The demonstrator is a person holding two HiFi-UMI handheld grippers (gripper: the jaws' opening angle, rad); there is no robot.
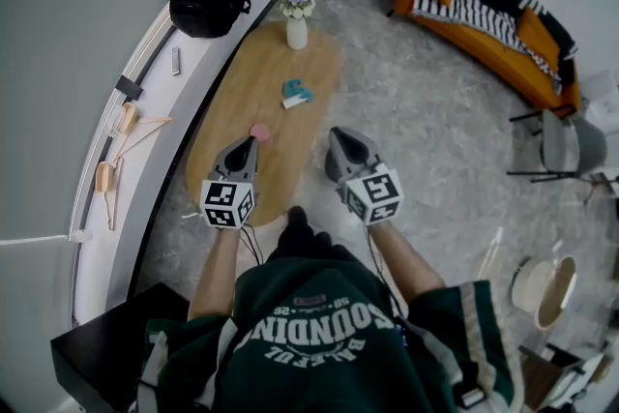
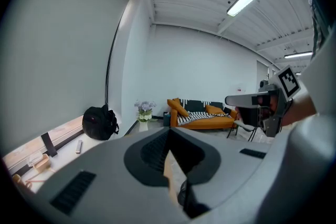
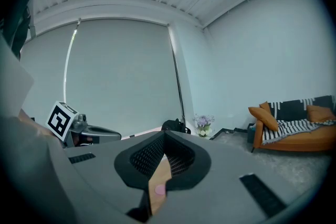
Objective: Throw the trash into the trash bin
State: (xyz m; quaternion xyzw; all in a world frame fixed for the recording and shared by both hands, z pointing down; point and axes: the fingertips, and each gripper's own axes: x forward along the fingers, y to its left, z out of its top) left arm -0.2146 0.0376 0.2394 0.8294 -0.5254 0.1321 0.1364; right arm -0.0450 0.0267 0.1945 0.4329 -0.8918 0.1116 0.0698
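On the oval wooden table [image 1: 242,82] lie a small pink round piece [image 1: 260,132] and, further along, a crumpled teal and white piece of trash [image 1: 297,93]. My left gripper [image 1: 253,142] is shut and empty, its tip just short of the pink piece. The right gripper [image 1: 336,132] is also shut and empty, over the table's right edge. In the right gripper view the pink piece [image 3: 157,190] shows through the slit under the shut right gripper [image 3: 164,136]. The left gripper [image 2: 169,131] shows only table wood below it. A pale round bin [image 1: 546,290] with a wooden rim stands on the floor at the lower right.
A white vase of flowers [image 1: 297,24] stands at the table's far end. A black bag [image 1: 208,3] and wooden hangers [image 1: 121,145] lie on the window ledge at the left. An orange sofa [image 1: 484,5] and a grey chair [image 1: 566,145] stand to the right.
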